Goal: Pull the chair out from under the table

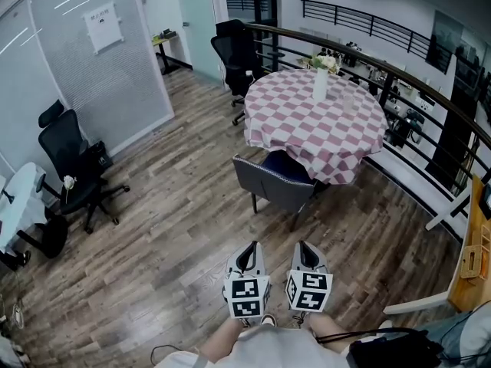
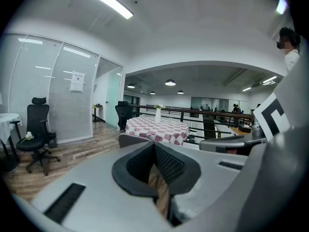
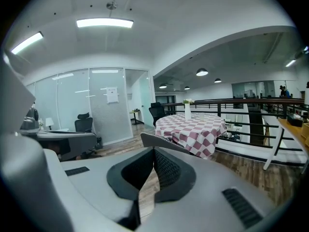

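Note:
A grey chair (image 1: 276, 181) with a blue seat stands tucked partly under the round table (image 1: 360, 140), which has a pink-and-white checked cloth. Its back faces me. Both grippers hang side by side low in the head view, well short of the chair, above the wooden floor. My left gripper (image 1: 250, 246) and my right gripper (image 1: 304, 244) are both shut with nothing in them. In the left gripper view the chair back (image 2: 131, 138) and the table (image 2: 157, 128) lie ahead beyond the shut left gripper (image 2: 154, 144). The right gripper view shows the chair (image 3: 161, 141) just past the shut right gripper (image 3: 154, 150).
A white vase (image 1: 321, 85) with flowers stands on the table. Black office chairs stand at the left (image 1: 73, 163) and behind the table (image 1: 234, 52). A black railing (image 1: 430, 90) curves round the far side. A wooden desk (image 1: 476, 259) is at the right, a glass partition (image 1: 100, 67) at the left.

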Available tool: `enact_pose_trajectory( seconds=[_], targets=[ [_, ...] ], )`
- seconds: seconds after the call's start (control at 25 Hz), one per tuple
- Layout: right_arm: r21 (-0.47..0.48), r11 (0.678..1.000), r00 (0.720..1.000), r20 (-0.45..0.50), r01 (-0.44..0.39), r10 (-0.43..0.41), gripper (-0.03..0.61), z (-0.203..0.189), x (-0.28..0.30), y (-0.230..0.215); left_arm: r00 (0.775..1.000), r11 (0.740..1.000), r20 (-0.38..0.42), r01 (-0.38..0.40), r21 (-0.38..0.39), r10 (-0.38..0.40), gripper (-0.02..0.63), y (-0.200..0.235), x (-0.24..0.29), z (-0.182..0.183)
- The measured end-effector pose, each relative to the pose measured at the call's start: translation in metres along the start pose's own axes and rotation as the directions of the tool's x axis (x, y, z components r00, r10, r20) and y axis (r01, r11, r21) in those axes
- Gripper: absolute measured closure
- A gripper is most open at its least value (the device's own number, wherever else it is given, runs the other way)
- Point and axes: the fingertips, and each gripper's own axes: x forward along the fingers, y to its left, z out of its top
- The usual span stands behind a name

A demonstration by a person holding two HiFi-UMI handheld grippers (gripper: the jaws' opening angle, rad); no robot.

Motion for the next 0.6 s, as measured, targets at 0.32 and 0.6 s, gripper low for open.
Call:
enact_pose_trajectory(
  seconds=[0.32, 0.6],
  targets=[
    [0.026, 1.000, 0.999, -0.033, 0.009, -0.008, 0.560, 0.001, 0.027, -0.025, 1.000, 1.000, -0.014, 0.007, 0.005, -0.007, 0.614, -0.006, 0.037, 0.005],
    [0.061, 0.998, 0.997, -0.071, 0.028, -0.024, 0.560, -0.008, 0.042, -0.042, 0.999, 1.000, -0.042, 0.015, 0.006, -0.015, 0.614, -0.008, 0.055, -0.001]
  ],
)
